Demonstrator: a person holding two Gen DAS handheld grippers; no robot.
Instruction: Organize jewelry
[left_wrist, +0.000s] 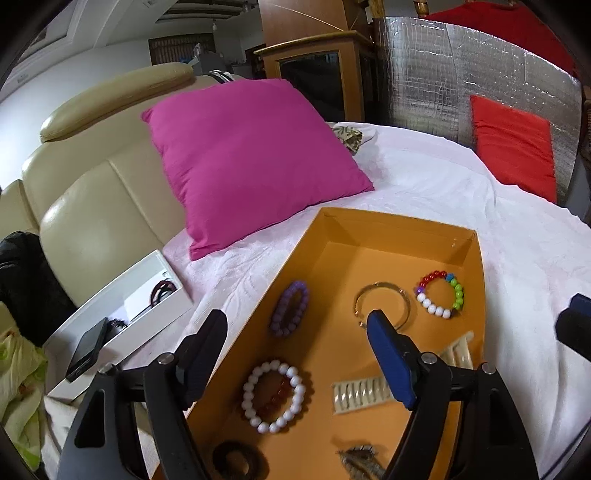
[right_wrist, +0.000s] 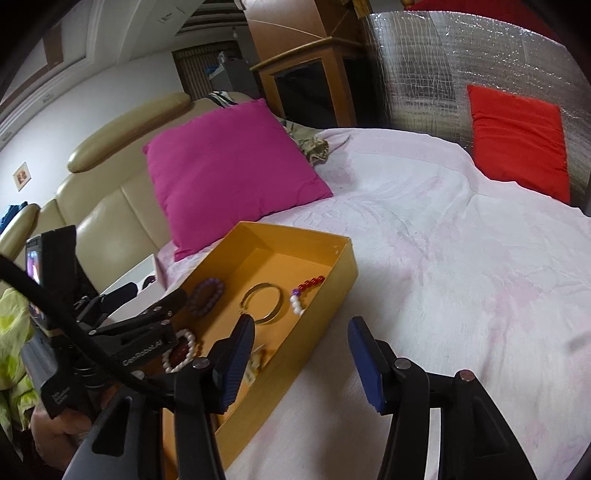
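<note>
An orange box (left_wrist: 388, 230) lies on the white bedspread and holds several pieces of jewelry: a purple bead bracelet (left_wrist: 289, 313), a gold bangle (left_wrist: 382, 304), a multicolour bead bracelet (left_wrist: 441, 294), a white bead bracelet (left_wrist: 273, 396) and a pale metal watch band (left_wrist: 356, 397). My left gripper (left_wrist: 295, 354) is open and empty above the box's near end. My right gripper (right_wrist: 301, 347) is open and empty over the right wall of the box (right_wrist: 325, 306). The left gripper also shows in the right wrist view (right_wrist: 147, 314).
A magenta pillow (left_wrist: 251, 158) lies behind the box, a red pillow (left_wrist: 513, 146) at the far right. A white box (left_wrist: 122, 314) with a phone (left_wrist: 85, 349) and dark items sits left, against a beige sofa (left_wrist: 81, 206). The bedspread (right_wrist: 461, 258) spreads to the right.
</note>
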